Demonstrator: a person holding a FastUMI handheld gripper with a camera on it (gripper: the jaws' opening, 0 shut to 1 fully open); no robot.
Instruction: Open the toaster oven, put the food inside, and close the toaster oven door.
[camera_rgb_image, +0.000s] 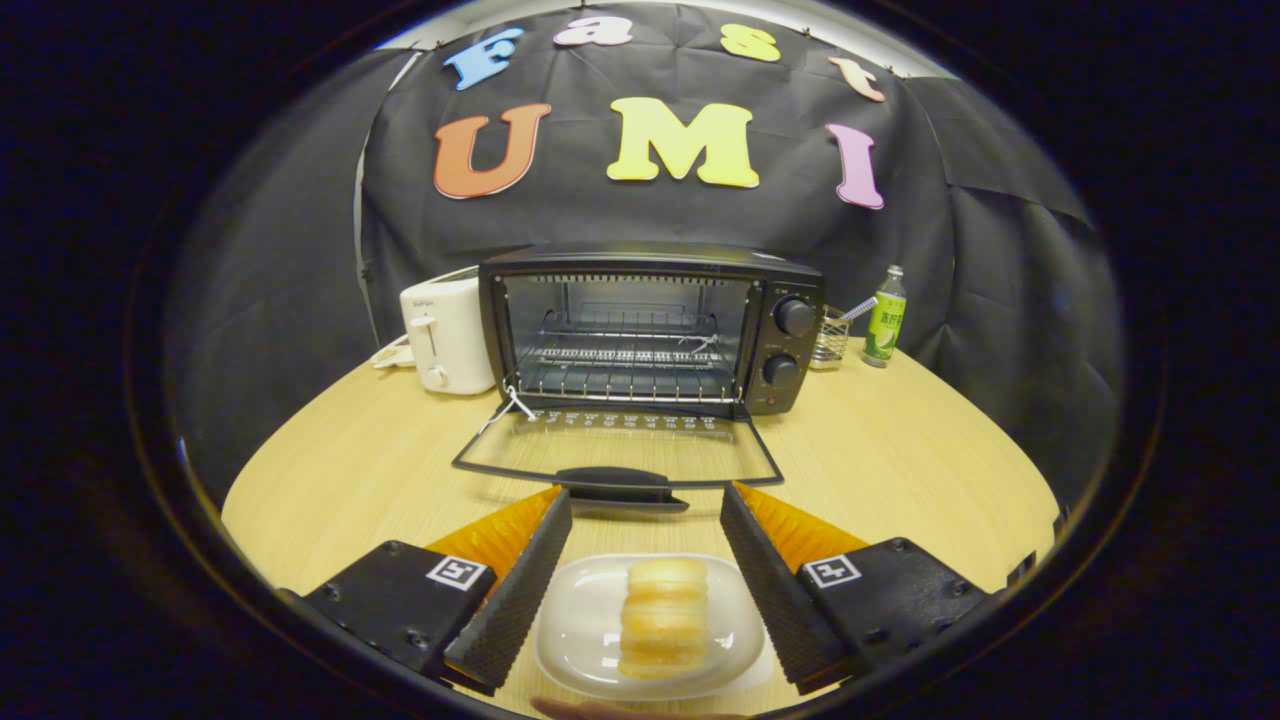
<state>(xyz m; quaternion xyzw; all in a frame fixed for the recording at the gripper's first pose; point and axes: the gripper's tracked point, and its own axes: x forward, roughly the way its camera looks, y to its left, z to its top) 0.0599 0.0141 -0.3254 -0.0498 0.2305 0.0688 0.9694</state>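
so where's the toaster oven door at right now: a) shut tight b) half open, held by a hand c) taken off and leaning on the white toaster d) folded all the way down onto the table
d: the black toaster oven has its glass door lying flat on the wooden table, rack exposed; the hand-held gripper is open around the white plate with the yellow stacked pastry.

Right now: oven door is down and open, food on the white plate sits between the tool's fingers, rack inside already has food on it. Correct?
Not quite. The gripper view shows the rack inside the toaster oven bare. The rest holds: the door is down and open, and the food on the white plate sits between the open fingers of the tool, which are not touching it.
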